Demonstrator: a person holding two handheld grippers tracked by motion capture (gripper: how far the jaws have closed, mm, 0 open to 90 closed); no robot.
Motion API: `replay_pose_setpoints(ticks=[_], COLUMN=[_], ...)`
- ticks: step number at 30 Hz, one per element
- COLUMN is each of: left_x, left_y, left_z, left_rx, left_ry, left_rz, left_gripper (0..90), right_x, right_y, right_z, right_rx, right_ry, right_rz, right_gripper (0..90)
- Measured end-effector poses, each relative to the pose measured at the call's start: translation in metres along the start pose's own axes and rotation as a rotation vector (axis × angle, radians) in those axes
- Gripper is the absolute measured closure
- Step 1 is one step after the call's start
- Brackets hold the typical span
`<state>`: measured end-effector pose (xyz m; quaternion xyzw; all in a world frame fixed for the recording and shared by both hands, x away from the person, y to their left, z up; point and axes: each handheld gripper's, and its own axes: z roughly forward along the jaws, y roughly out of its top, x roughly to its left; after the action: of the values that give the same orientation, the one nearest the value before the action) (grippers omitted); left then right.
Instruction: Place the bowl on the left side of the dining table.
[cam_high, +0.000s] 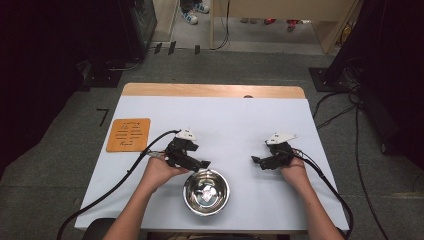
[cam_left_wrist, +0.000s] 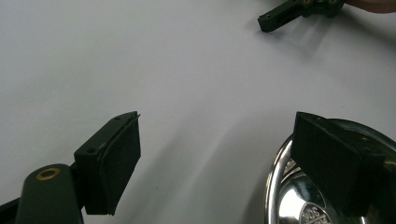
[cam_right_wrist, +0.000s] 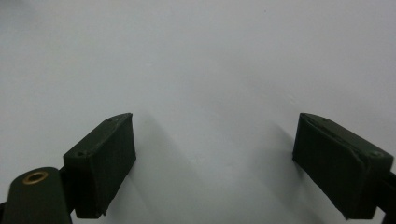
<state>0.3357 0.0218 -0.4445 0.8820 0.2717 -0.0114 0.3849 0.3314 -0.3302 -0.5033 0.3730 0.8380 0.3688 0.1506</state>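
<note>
While both jaw pairs are spread wide with nothing held, the approach step is judged to be in hand. A round shiny steel bowl (cam_high: 206, 192) is seen on the white-covered surface (cam_high: 225, 120), at its near edge, between the two forearms. The left gripper (cam_high: 201, 164) is held just behind the bowl's far-left rim; in the left gripper view its right-hand jaw is seen over the bowl (cam_left_wrist: 322, 186) rim, the other jaw over bare surface beside the bowl, so the rim is roughly bracketed but not pinched. Whether the jaw touches the rim cannot be told. Something small and pale is seen inside the bowl; what it is cannot be made out. The right gripper (cam_high: 257, 160) is held well apart from the bowl, to its far right, over bare surface. An orange flat square mat (cam_high: 128, 134) lies well to the far left of the bowl, untouched.

Next move, as judged: the left gripper to be lowered so the rim sits between the jaws, then closed; a slippery thin steel edge calls for a square, firm pinch.
</note>
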Motion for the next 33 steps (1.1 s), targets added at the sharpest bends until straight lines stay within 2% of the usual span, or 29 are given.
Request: replay_pose_setpoints(ticks=[5, 11, 16, 20, 23, 25, 26, 33], left_x=[-0.005, -0.011, -0.017, -0.020, -0.021, -0.022, -0.023, -0.022], left_y=[-0.001, -0.005, -0.007, -0.009, -0.011, -0.011, -0.012, -0.014], left_z=[-0.002, -0.002, -0.001, -0.001, 0.000, 0.000, 0.001, 0.006], left_rx=[-0.001, 0.005, 0.009, 0.015, 0.022, 0.025, 0.031, 0.066], left_ry=[-0.019, -0.035, -0.029, -0.017, -0.034, -0.035, -0.053, -0.084], left_rz=[0.018, 0.034, 0.061, 0.085, 0.092, 0.100, 0.101, 0.101], left_gripper=[22.2, 22.6, 21.9, 26.0, 26.9, 32.0, 34.2, 40.6], right_x=[0.000, 0.000, 0.000, 0.000, 0.000, 0.000, 0.000, 0.000], right_y=[0.000, 0.000, 0.000, 0.000, 0.000, 0.000, 0.000, 0.000], right_z=[0.000, 0.000, 0.000, 0.000, 0.000, 0.000, 0.000, 0.000], right_rx=[0.000, 0.000, -0.001, 0.000, -0.001, -0.001, -0.001, 0.000], right_ry=[0.000, 0.000, 0.000, 0.000, 0.000, 0.000, 0.000, 0.000], right_rz=[0.000, 0.001, 0.000, 0.000, 0.000, 0.000, 0.000, 0.000], right_gripper=[12.6, 12.6, 12.6, 12.6, 12.6, 12.6, 12.6, 12.6])
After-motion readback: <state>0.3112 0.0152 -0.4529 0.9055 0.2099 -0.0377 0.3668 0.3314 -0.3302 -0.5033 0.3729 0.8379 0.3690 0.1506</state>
